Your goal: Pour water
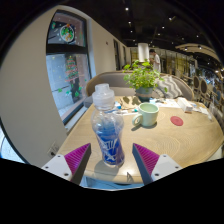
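One bottle [107, 128] stands upright, cap up, between the open gripper's [112, 160] fingers, gaps either side; one cup [148, 114] farther right.

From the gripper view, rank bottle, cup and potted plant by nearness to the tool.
1. Bottle: stands between the fingers of the open tool.
2. Cup: beyond the bottle, slightly right.
3. Potted plant: behind the cup, farthest.

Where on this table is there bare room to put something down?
Bare wood lies on the table, beyond the cup and around the small red thing. It is crowded near the gripper: the bottle stands between its open fingers, the potted plant behind the cup.
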